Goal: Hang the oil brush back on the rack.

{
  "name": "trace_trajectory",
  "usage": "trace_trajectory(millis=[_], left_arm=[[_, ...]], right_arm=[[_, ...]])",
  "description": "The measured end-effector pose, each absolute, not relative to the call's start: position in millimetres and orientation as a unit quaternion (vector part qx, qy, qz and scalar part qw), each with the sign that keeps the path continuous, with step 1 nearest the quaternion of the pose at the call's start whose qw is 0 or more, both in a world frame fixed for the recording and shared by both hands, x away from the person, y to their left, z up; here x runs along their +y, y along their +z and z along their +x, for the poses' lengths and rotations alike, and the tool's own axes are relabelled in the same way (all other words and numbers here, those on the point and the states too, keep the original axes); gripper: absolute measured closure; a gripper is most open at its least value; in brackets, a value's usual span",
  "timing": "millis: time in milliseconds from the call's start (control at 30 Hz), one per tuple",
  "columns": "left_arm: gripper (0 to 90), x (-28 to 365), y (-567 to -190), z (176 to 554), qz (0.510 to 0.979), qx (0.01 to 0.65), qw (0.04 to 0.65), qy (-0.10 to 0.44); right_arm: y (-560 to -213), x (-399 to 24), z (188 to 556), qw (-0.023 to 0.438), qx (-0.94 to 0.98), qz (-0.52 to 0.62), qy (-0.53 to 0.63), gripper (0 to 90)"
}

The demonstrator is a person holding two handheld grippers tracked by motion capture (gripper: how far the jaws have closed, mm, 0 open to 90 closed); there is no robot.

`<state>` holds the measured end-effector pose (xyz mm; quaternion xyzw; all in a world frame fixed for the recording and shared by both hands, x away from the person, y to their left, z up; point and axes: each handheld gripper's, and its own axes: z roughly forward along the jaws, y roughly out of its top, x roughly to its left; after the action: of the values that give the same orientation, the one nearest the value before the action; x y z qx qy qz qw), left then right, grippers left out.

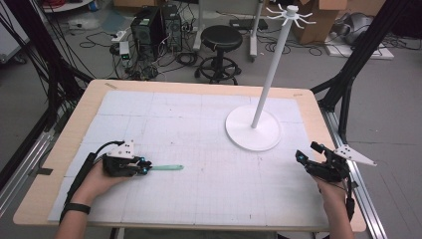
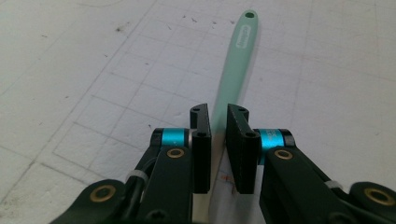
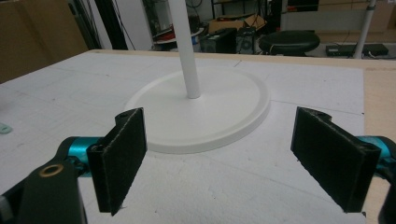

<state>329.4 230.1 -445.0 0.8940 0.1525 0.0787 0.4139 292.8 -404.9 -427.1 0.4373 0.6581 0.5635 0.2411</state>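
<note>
A slim mint-green utensil [image 1: 166, 168] lies flat on the white mat at the front left, its handle end with a small hole pointing right. My left gripper [image 1: 147, 168] is shut on its near end. In the left gripper view the black jaws [image 2: 218, 112] clamp the green handle [image 2: 238, 51], which runs away from them along the mat. My right gripper [image 1: 307, 152] hovers open near the table's right edge. In the right gripper view its pads [image 3: 219, 116] stand wide apart with nothing between them, facing the white stand's round base [image 3: 205, 102].
A tall white stand [image 1: 268, 74] with hooks at its top rises from a round base [image 1: 253, 128] at the right middle of the mat [image 1: 199, 114]. The wooden table edge [image 1: 318, 119] borders the mat. A black stool [image 1: 220, 42] and computer cases [image 1: 149, 27] sit on the floor behind.
</note>
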Motion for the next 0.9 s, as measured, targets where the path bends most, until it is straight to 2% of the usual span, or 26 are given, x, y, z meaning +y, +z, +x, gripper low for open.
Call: trace_trajectory(millis=[133,700,900], left_arm=[[79.7,228.6,-444.9,327.2,0.897,0.149,0.408,0.089],[82.4,228.5,-443.1,325.4,0.893,0.158,0.416,0.064],[82.3,224.1,-439.9,323.9,0.902,0.169,0.392,0.064]], right_arm=[[-427.2,-404.5,293.0,0.241,0.659,0.436,0.563,17.3],[-426.2,-405.4,291.8,0.243,0.656,0.437,0.565,17.3],[-425.2,-406.1,291.1,0.242,0.653,0.44,0.567,17.3]])
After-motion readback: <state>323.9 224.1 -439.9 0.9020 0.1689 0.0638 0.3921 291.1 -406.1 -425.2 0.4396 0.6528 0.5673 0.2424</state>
